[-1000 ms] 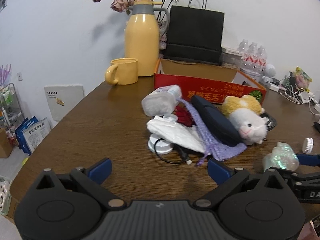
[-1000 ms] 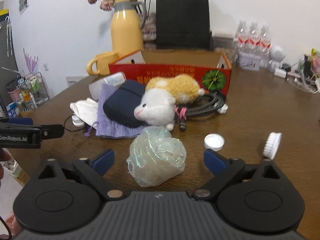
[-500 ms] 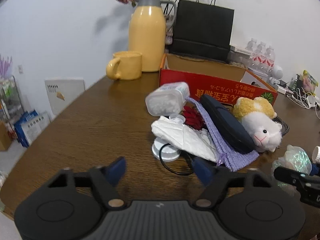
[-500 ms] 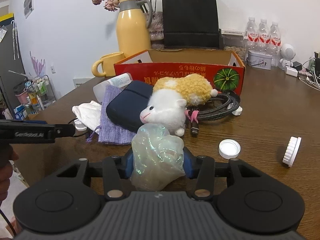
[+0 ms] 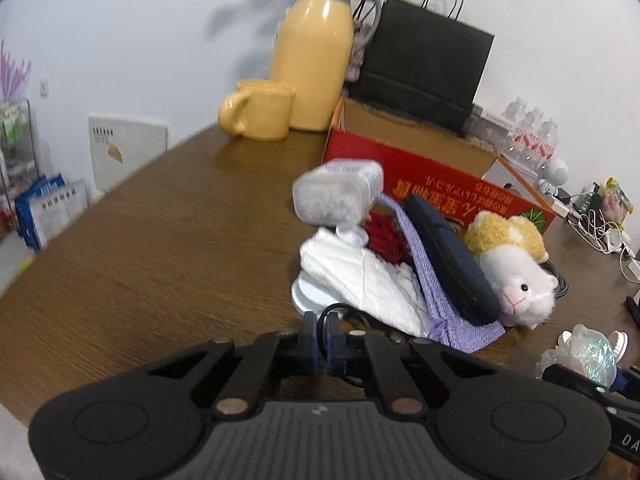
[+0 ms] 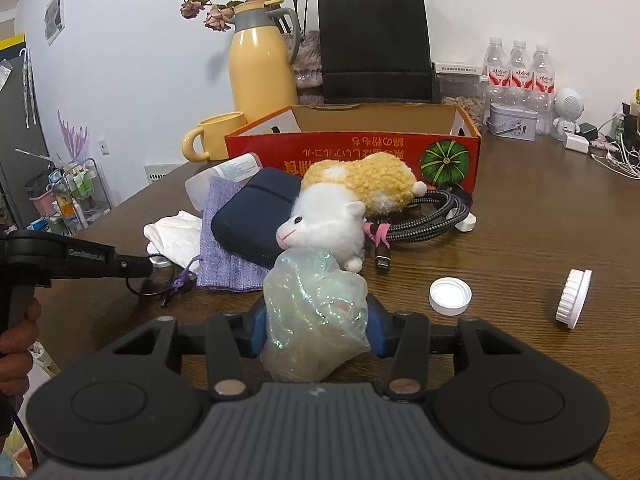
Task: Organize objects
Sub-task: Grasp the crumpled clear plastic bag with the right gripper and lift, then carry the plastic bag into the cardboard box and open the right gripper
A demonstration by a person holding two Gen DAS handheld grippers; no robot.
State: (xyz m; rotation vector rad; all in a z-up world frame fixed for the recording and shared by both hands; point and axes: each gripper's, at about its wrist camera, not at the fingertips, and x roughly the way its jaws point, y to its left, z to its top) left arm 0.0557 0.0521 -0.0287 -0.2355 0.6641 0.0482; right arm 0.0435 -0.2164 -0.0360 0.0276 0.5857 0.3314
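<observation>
Brown wooden surface (image 5: 168, 216) under a white wall, left wrist view: the left gripper (image 5: 322, 338) has closed fully on a loop of thin black cable (image 5: 335, 309), which lies just in front of the crumpled white tissue (image 5: 360, 276), itself nearer than the open red cardboard box (image 5: 436, 184) that heads the clutter.

Right wrist view: the right gripper (image 6: 316, 320) clamps a crinkled iridescent plastic bag (image 6: 316, 312) about half-wide, in front of the white-and-yellow plush hamster (image 6: 340, 212) and that box (image 6: 352, 148). A loose white bottle cap (image 6: 450, 295) lies right of the bag. Likely best handling: lift both catches slowly, letting the cable trail free of the purple knitted pouch (image 6: 224, 240) before carrying them boxward.
</observation>
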